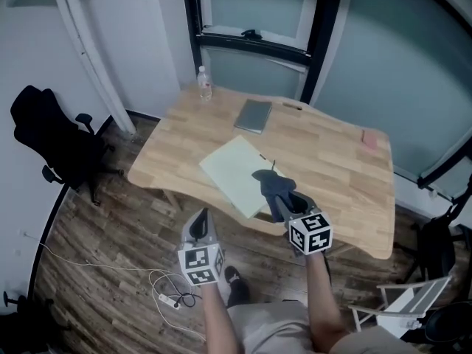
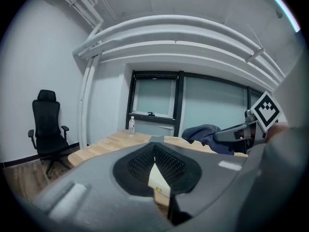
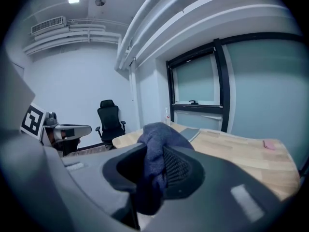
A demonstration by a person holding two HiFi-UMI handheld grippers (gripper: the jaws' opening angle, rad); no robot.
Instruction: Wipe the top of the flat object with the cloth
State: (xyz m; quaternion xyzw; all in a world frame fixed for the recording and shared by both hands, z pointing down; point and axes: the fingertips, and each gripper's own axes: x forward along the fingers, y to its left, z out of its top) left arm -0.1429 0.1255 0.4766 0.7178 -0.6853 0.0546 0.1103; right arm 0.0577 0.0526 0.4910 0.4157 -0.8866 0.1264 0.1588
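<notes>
A pale flat sheet lies on the near half of the wooden table. My right gripper is shut on a dark blue cloth, which hangs bunched over the sheet's near right corner. In the right gripper view the cloth fills the space between the jaws of that gripper. My left gripper hovers off the table's near edge, left of the sheet, with its jaws shut on nothing. The left gripper view shows this gripper above the sheet's edge, with the cloth to the right.
A grey closed laptop, a water bottle, a pen and a pink item lie farther back on the table. A black office chair stands left. Cables and a power strip lie on the floor; a white frame stands at the right.
</notes>
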